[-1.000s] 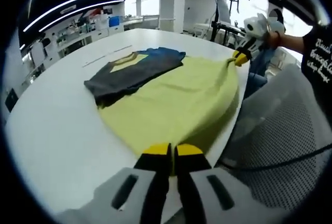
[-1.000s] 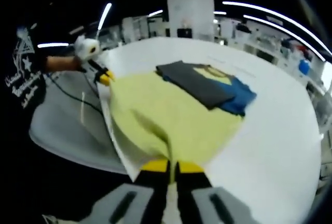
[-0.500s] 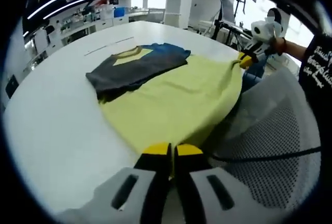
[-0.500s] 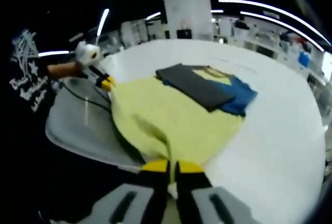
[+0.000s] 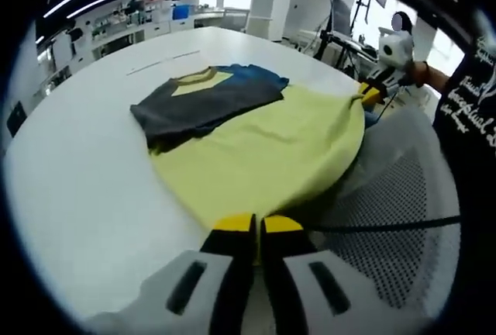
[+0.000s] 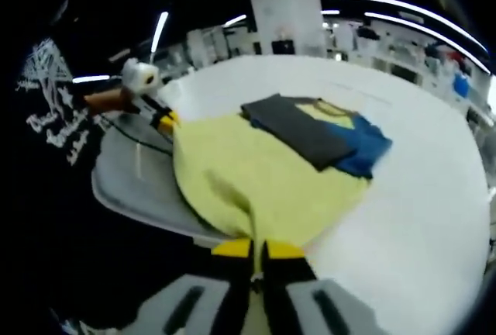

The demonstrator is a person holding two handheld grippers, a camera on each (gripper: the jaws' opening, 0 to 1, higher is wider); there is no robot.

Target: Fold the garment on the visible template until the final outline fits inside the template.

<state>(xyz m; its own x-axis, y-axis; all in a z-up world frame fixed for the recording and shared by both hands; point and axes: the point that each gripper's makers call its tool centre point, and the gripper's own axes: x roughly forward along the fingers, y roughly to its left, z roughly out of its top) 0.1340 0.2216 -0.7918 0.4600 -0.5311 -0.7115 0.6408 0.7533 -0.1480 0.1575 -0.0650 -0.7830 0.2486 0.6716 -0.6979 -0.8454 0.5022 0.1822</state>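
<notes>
Since the earlier frames both grippers have drawn further back off the near table edge, and more of the grey mesh chair (image 5: pixel 403 219) shows below the cloth. The left gripper (image 5: pixel 256 226) has its jaws pressed together on the near hem of the yellow garment (image 5: pixel 263 153); the right gripper (image 6: pixel 258 251) is likewise clamped on the opposite corner of that hem. The yellow garment lies spread and fairly flat, its near edge stretched taut between the two grippers and hanging past the rim of the white table (image 5: pixel 85 172). Its far part lies under a folded dark grey, yellow and blue garment (image 5: pixel 205 98). Beyond stand a white pillar (image 6: pixel 285 9), benches and ceiling light strips.
</notes>
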